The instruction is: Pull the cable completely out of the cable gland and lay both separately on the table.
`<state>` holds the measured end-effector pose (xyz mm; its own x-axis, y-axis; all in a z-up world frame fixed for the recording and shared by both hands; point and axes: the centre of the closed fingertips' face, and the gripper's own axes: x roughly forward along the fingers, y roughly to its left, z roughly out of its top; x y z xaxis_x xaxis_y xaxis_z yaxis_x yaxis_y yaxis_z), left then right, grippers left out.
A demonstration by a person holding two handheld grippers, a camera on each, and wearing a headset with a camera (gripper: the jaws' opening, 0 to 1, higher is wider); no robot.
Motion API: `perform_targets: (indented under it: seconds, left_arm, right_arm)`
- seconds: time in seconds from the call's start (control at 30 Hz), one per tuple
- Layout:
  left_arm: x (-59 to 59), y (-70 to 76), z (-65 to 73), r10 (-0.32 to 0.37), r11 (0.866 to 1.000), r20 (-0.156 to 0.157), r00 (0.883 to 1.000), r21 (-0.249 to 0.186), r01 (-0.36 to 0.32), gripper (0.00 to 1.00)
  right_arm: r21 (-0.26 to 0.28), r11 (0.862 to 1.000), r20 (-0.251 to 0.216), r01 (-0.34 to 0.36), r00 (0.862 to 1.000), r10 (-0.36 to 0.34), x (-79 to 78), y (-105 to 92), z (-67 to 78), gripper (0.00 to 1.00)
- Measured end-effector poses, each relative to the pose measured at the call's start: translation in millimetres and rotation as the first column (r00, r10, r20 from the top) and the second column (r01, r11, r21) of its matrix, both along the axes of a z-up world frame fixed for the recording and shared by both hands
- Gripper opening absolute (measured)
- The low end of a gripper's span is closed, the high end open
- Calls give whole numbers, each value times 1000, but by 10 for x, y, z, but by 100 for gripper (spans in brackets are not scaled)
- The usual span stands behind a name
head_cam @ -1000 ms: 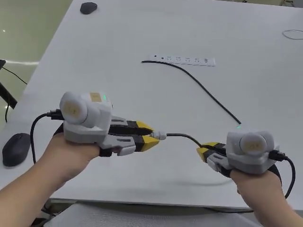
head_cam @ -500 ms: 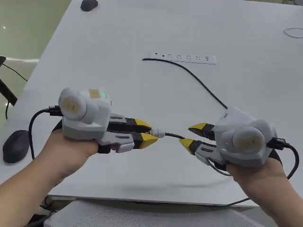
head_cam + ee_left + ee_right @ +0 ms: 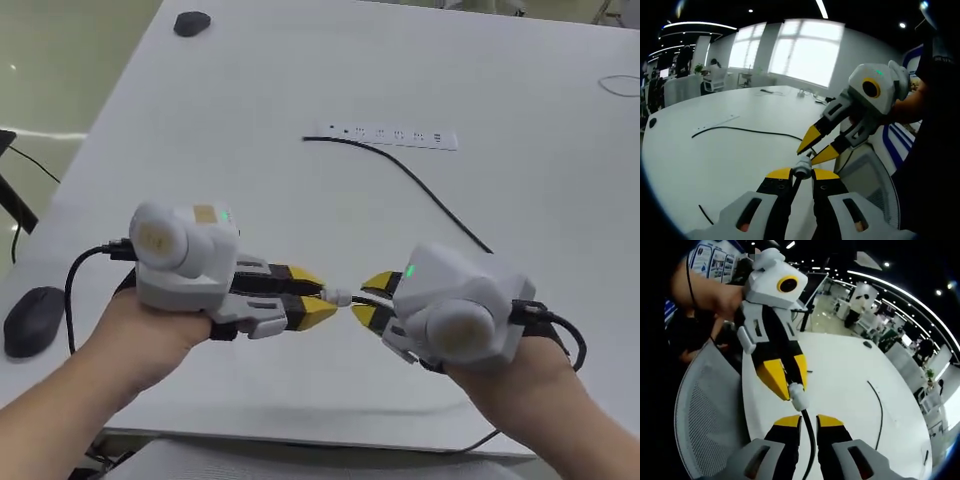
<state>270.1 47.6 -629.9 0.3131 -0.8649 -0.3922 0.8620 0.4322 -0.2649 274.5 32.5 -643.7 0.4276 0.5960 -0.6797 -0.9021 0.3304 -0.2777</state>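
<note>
the left gripper is clamped on the gland, a small white piece pinched between its two yellow tips and held up off the table. in the right gripper view the gland sits at the end of the left jaws. the black cable comes out of it straight towards the right gripper. the right jaws stand a little apart, one on each side of the cable and just short of the gland. the gap looks wider than the cable, so they sit around it without pinching.

in the head view the left gripper and right gripper point at each other, tips nearly meeting, with the gland between them. the near mouse lies left of the left gripper, by the table edge.

beyond the right gripper a black cord lies on the table and runs off to the left end of a power strip. the right gripper hides whether it joins the cable. the far mouse lies well beyond the left gripper.
</note>
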Motion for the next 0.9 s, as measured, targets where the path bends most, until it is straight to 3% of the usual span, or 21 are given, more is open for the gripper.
perform_targets:
  seconds: [0.2,0.43,0.9]
  left_arm:
    - [-10,-30,-12,-7,1000,-1,1000,-2,7,15]
    - [4,-39,-16,-14,1000,0,1000,4,14,15]
    - [41,-40,-12,-6,1000,6,1000,-2,6,15]
  right_arm:
    - [-18,999,10,-27,1000,27,-12,19,-31,2]
    - [-13,1000,1,-10,1000,10,-9,5,-49,0]
    - [24,997,-37,67,997,-66,58,-57,-81,0]
